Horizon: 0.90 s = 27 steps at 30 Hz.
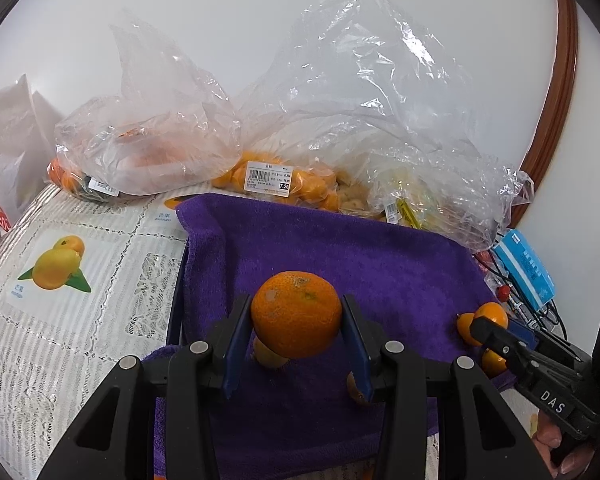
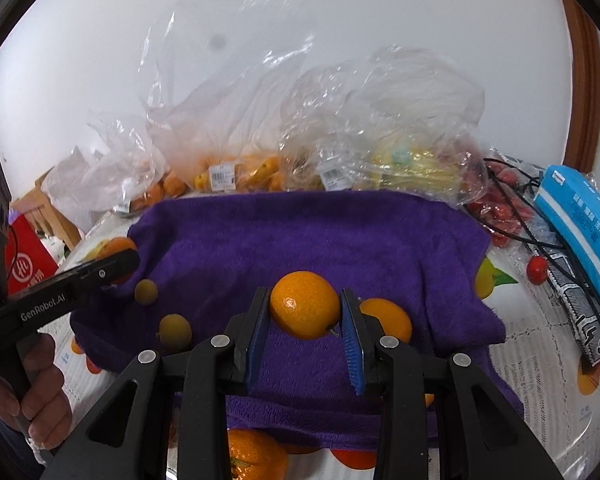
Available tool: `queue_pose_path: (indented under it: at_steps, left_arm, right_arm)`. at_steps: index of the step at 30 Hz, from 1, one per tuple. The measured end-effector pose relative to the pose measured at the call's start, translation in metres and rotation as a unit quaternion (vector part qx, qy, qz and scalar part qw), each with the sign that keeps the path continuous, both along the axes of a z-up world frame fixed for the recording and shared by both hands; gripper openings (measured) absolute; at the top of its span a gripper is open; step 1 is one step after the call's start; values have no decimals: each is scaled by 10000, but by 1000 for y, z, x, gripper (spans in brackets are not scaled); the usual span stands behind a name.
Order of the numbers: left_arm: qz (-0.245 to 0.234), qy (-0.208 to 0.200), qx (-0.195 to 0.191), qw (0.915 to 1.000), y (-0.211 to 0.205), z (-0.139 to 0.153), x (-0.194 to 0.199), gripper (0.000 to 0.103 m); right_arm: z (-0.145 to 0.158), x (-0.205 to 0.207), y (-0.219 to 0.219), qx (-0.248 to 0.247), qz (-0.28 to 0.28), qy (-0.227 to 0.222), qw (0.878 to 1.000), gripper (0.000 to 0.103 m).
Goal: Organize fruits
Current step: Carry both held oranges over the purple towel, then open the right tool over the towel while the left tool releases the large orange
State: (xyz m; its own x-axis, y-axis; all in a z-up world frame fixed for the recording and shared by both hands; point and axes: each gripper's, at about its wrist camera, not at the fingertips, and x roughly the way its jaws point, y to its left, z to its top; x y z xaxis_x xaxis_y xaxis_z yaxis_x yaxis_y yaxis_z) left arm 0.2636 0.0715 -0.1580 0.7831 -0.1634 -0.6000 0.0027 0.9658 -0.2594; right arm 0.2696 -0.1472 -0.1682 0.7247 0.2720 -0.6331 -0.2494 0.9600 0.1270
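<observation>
Above the purple towel spread over the lace-patterned tablecloth, both handheld grippers are carrying fruit. The left gripper is clamping a rough-skinned mandarin between its blue pads, holding it clear of the cloth; the grip sits across the fruit's widest part, probably so the round skin does not slip out. The right gripper is pinching a smaller, smooth, glossy orange fruit, with a short stem stub pointing toward the right pad. In the left wrist view the right gripper is reaching in low from the right edge, near two small oranges already resting on the towel's right side.

Loose fruit is lying on the towel: two dull yellow-green round fruits to the left and another orange just behind the right gripper's right finger. One more mandarin is sitting off the towel's near edge.

Along the wall, crinkled clear plastic bags with price labels are holding more oranges and some yellow produce; a blue tissue pack is lying at the right.

Judgement: the towel seems to be serving as a soft sorting surface, keeping round fruit from rolling. Sorting appears partway done, with much fruit still bagged.
</observation>
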Motion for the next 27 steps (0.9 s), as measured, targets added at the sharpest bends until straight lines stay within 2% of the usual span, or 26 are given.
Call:
queue_pose_path:
  at_steps: [13,21,27]
  left_arm:
    - [-60,188,62,9998,-5,-7,5,42]
    - [-63,436,69,9990,-7,-13,11,42]
    - [-101,454,66,9989,-8,-13,10,42]
  right_arm:
    - [-4,0,6,-191,71,52,9998,34]
    - [-3,1,3,-165,7,72,9998,34]
    - [1,1,-2,-154,-93,10,9998,34]
